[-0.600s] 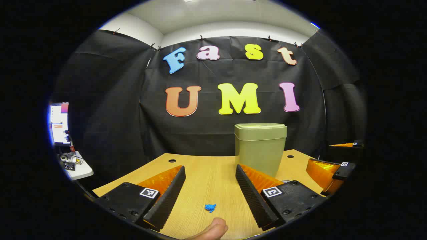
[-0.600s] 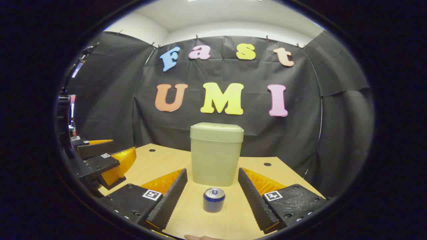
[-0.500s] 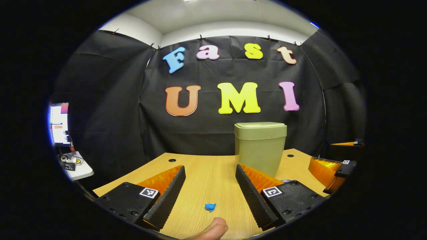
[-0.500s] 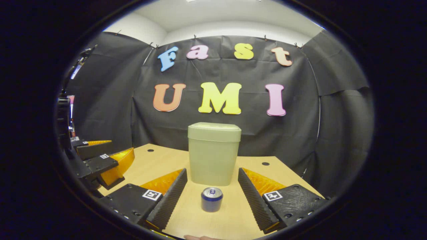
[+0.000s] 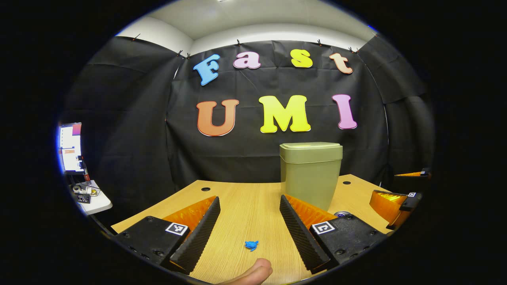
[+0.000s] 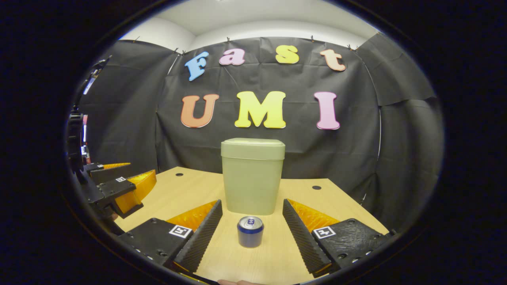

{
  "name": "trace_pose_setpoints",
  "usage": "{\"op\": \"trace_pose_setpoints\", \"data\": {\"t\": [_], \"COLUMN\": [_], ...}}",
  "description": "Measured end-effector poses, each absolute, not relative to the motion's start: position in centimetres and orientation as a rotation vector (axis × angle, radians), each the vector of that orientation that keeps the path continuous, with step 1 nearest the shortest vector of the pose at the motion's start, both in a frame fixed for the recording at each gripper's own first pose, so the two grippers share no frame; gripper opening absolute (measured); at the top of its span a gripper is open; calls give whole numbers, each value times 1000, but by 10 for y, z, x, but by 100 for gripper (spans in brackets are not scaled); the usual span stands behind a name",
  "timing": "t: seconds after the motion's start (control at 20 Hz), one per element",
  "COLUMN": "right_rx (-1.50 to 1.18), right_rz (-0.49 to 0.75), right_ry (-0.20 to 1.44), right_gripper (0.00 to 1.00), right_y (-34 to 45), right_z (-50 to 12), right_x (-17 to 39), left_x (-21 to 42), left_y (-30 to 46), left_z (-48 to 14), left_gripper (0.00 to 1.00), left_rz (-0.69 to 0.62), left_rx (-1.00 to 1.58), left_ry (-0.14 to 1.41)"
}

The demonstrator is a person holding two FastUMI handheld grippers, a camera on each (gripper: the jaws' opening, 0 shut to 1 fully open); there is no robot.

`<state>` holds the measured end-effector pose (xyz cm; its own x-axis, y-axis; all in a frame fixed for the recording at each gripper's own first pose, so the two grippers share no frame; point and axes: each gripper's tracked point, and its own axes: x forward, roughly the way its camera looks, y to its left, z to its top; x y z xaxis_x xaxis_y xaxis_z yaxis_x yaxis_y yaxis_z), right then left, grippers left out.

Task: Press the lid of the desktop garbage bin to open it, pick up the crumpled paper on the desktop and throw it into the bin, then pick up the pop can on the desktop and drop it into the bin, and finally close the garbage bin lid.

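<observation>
Both the left gripper and right gripper are held apart, empty, before the lidded bin

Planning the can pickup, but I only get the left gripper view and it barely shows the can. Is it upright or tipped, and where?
Observer: The can stands upright on the desk, just in front of the bin.
Operator: Is the right claw on it?
Observer: No. The right claw is open. The can shows in the gap between its fingers and touches neither.
Operator: Where's my claw relative to the can?
Observer: The left claw hangs far to the left in the right gripper view, by the desk's edge, well away from the can and the bin.
</observation>
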<state>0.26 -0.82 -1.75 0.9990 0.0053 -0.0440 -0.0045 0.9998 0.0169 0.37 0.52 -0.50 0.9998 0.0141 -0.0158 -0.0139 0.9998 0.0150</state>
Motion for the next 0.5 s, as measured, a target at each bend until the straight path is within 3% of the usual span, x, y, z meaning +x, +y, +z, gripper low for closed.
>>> {"op": "trace_pose_setpoints", "data": {"t": [0.5], "right_rx": [26], "right_rz": [24], "right_ry": [53], "right_gripper": [95], "right_y": [-7], "right_z": [-25], "right_x": [1], "left_x": [5], "left_y": [9], "left_z": [-6], "left_gripper": [97], "left_rz": [33], "left_rx": [18], "left_ry": [28]}}
